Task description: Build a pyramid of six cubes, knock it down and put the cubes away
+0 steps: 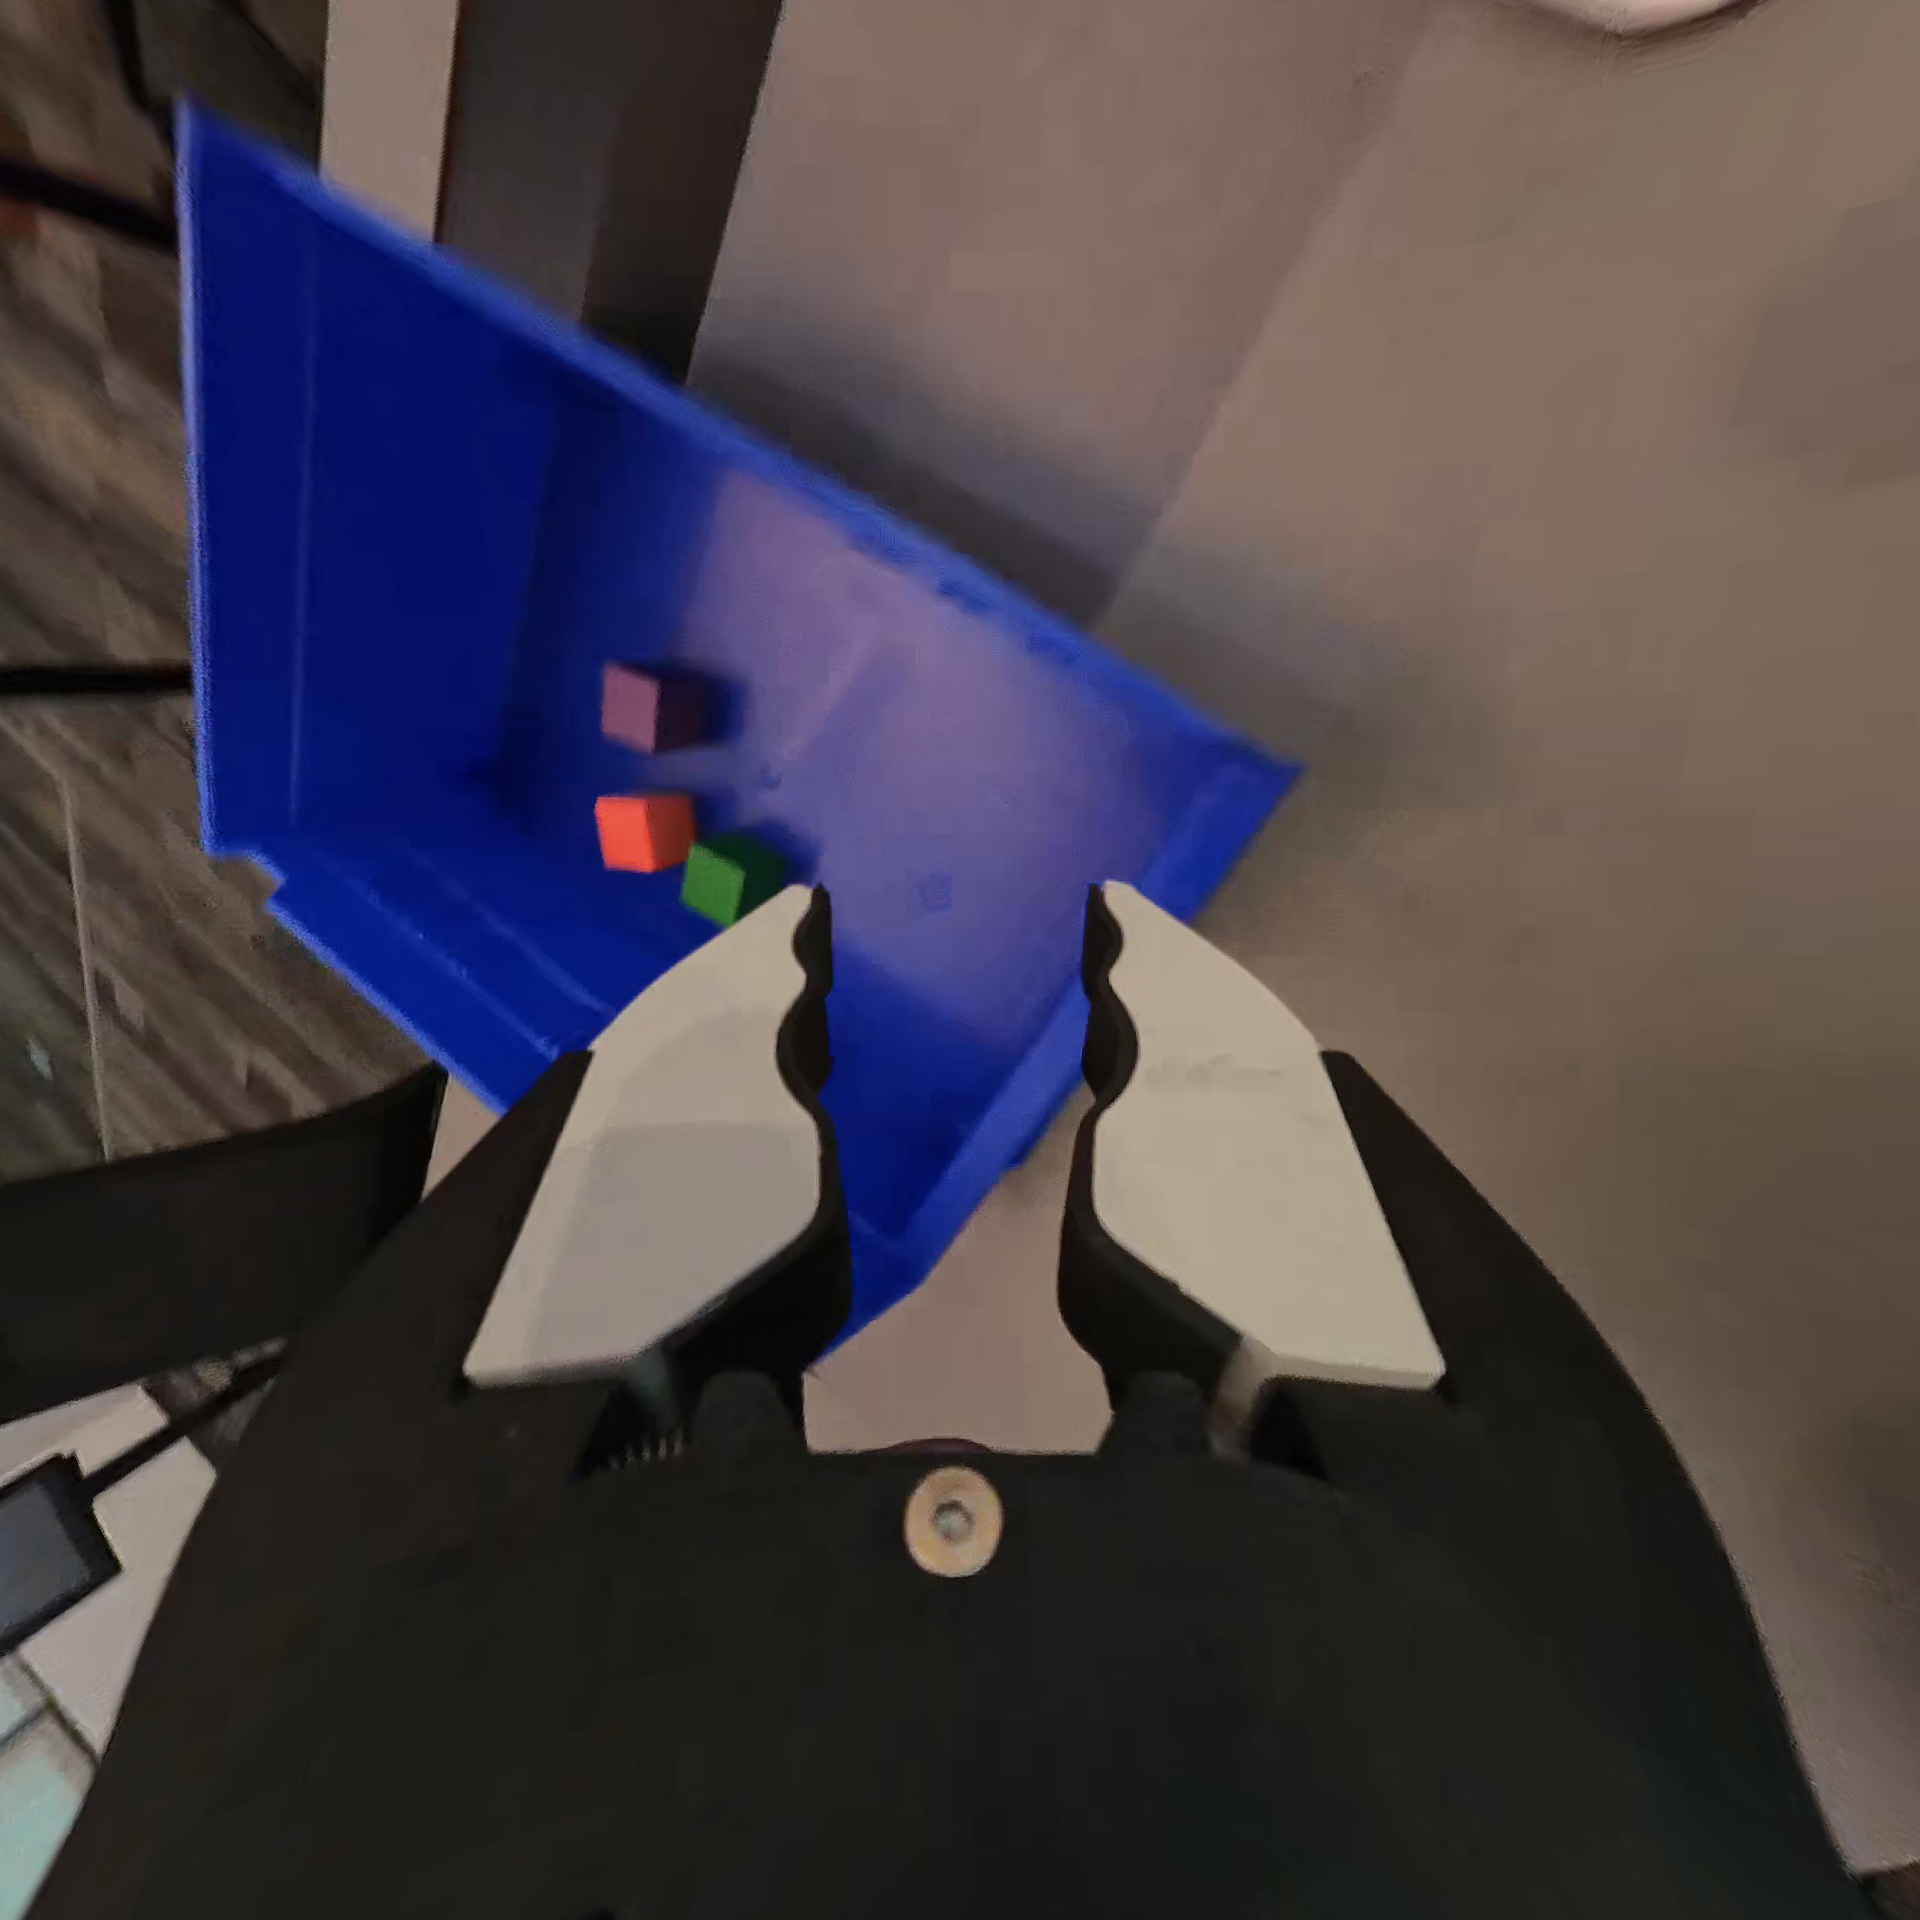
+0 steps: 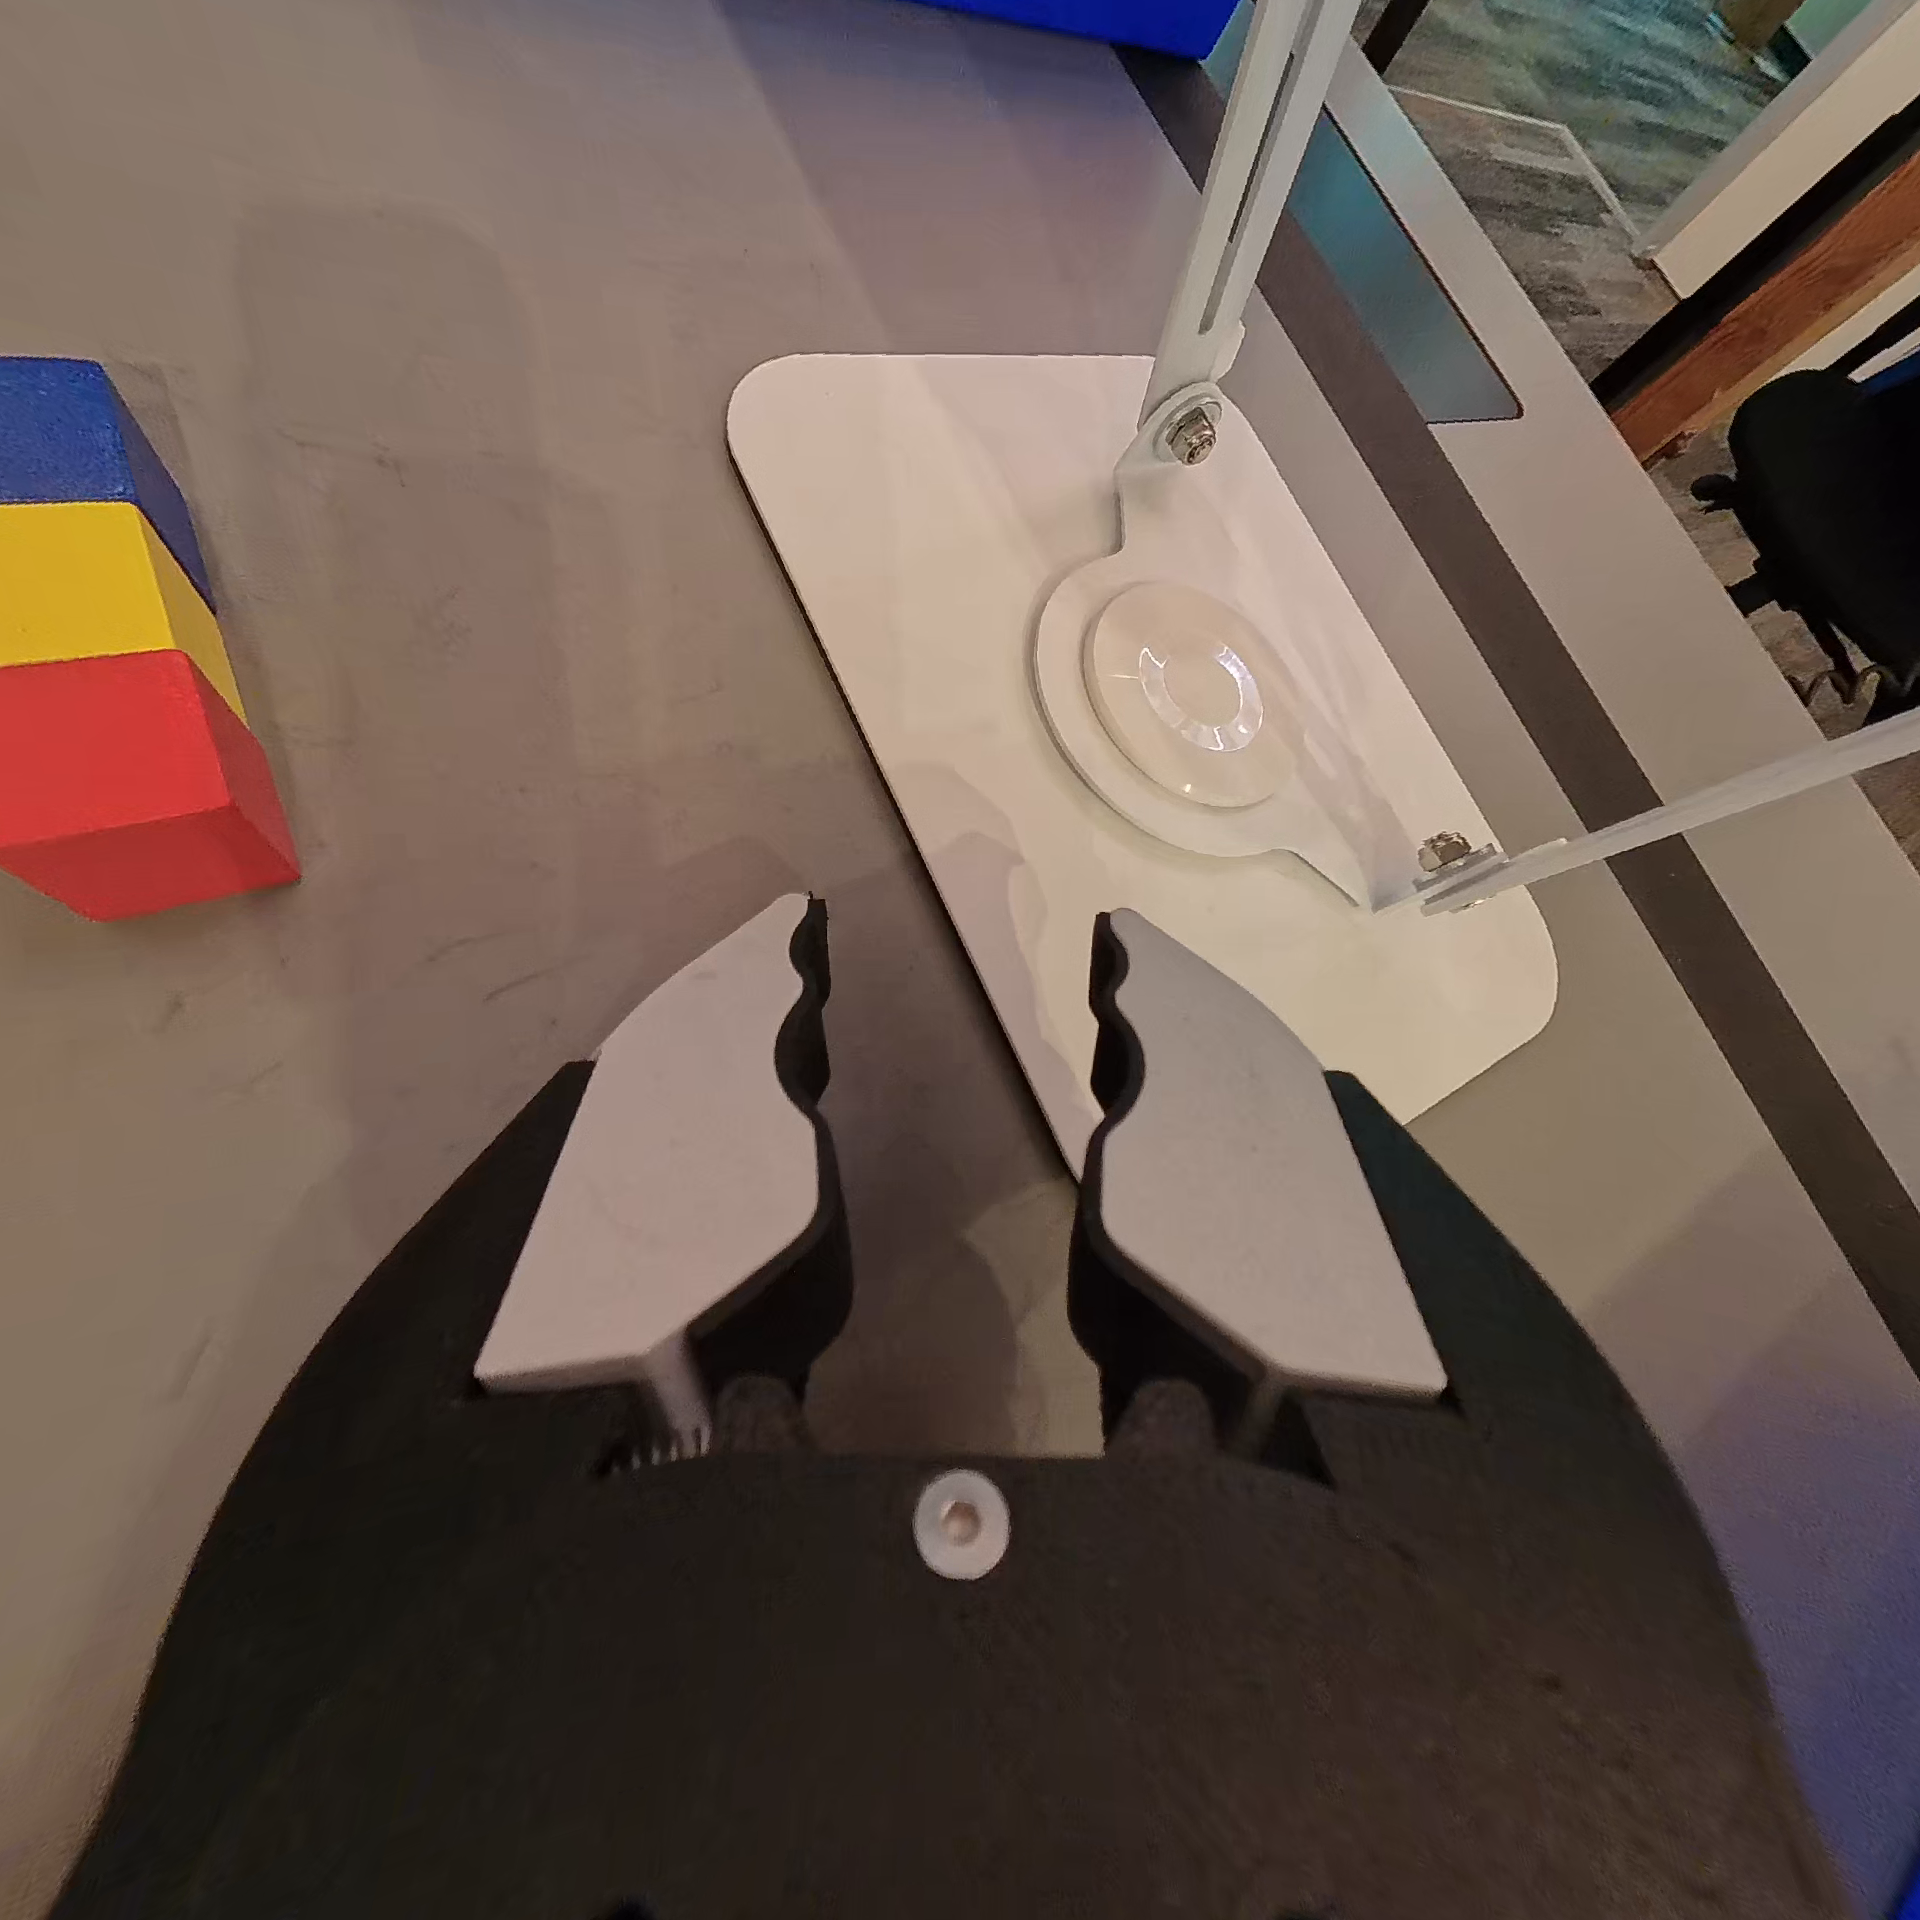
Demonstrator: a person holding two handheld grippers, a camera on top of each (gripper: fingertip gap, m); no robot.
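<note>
Left wrist view shows the left gripper (image 1: 951, 904) spread, holding nothing, over a blue bin (image 1: 416, 582) with purple (image 1: 655, 707), orange (image 1: 642, 831) and green (image 1: 727, 878) cubes; three cubes (image 2: 94, 644) sit in a row on the table (image 2: 520, 416) beside the spread, bare right gripper (image 2: 956, 914); likely the building step: next, pinch a bin cube

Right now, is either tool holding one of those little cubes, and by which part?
No. The left tool is open above the blue bin; the right tool is open over the table.
</note>
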